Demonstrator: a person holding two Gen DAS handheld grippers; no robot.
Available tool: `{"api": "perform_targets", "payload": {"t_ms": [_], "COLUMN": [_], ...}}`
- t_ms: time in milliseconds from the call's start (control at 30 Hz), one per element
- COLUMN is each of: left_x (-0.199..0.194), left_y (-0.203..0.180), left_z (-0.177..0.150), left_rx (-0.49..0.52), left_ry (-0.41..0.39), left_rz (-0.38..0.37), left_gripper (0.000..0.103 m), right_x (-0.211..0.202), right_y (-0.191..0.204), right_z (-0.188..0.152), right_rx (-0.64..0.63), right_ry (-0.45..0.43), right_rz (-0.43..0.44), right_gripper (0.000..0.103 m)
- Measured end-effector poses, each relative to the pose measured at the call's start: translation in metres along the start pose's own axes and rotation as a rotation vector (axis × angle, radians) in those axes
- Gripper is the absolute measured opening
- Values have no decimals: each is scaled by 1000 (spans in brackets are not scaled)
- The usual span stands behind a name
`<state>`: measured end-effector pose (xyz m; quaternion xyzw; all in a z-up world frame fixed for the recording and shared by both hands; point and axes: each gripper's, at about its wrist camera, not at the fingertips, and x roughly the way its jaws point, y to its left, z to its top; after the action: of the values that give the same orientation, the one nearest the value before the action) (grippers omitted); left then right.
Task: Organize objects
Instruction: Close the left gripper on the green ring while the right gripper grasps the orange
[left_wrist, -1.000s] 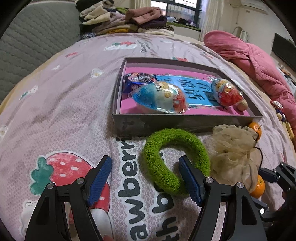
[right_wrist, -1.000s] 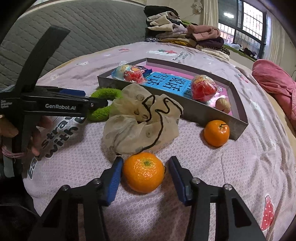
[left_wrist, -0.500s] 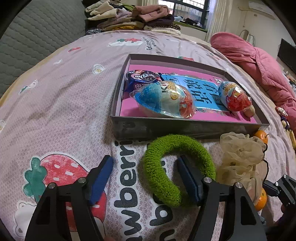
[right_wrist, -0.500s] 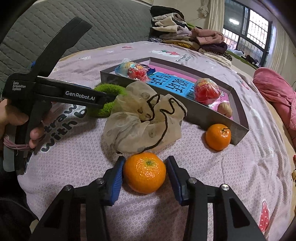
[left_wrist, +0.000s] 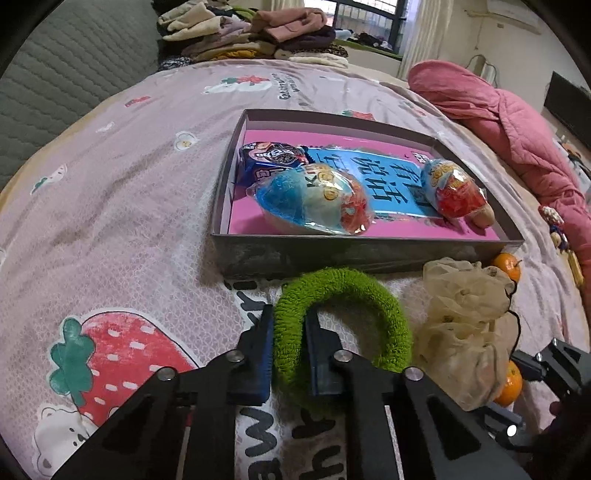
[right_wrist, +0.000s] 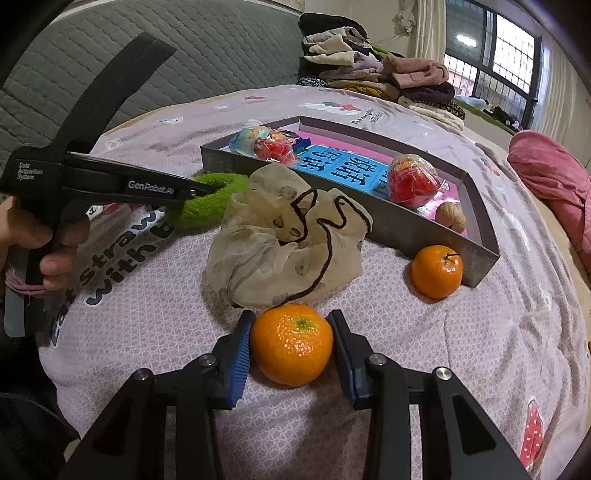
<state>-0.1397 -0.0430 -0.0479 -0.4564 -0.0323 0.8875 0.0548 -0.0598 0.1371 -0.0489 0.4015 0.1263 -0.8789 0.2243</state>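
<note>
My left gripper (left_wrist: 290, 325) is shut on the near left side of a green fuzzy ring (left_wrist: 369, 295), which lies on the bedspread just in front of the grey box (left_wrist: 369, 251). My right gripper (right_wrist: 291, 332) is closing on a tangerine (right_wrist: 291, 343), and its blue pads touch both sides of the fruit. A beige sheer scrunchie (right_wrist: 284, 243) lies between the ring and the tangerine. A second tangerine (right_wrist: 437, 271) rests against the box's near corner. The box holds wrapped toy eggs (left_wrist: 314, 199), a snack pack and a walnut (right_wrist: 450, 216).
A person's hand (right_wrist: 55, 240) grips the left tool's handle. Folded clothes (left_wrist: 251, 33) are piled at the far end of the bed, and a pink quilt (left_wrist: 517, 122) is bunched at the right. A grey quilted headboard (right_wrist: 184, 48) lies to the left.
The left jaws went from wide open to shut on the green ring's side. The right jaws narrowed around the tangerine until the pads met it. Neither hand shifted.
</note>
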Motion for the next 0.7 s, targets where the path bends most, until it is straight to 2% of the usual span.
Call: {"api": "perform_targets", "payload": {"t_ms": [333,700], "left_x": [-13,-34], "left_y": [-5,-21], "left_z": [-4,1], "left_rx": [8,47], "left_ry": [-18,-97], "left_rz": [-26,-18], "left_gripper": [12,12], "right_x": [-7,-20], "right_y": [-14,-41], "right_z": [0,9], "right_rx": [43,121], "right_ry": [8,-37], "right_rz": [16,-26], "right_gripper": [40,40]}}
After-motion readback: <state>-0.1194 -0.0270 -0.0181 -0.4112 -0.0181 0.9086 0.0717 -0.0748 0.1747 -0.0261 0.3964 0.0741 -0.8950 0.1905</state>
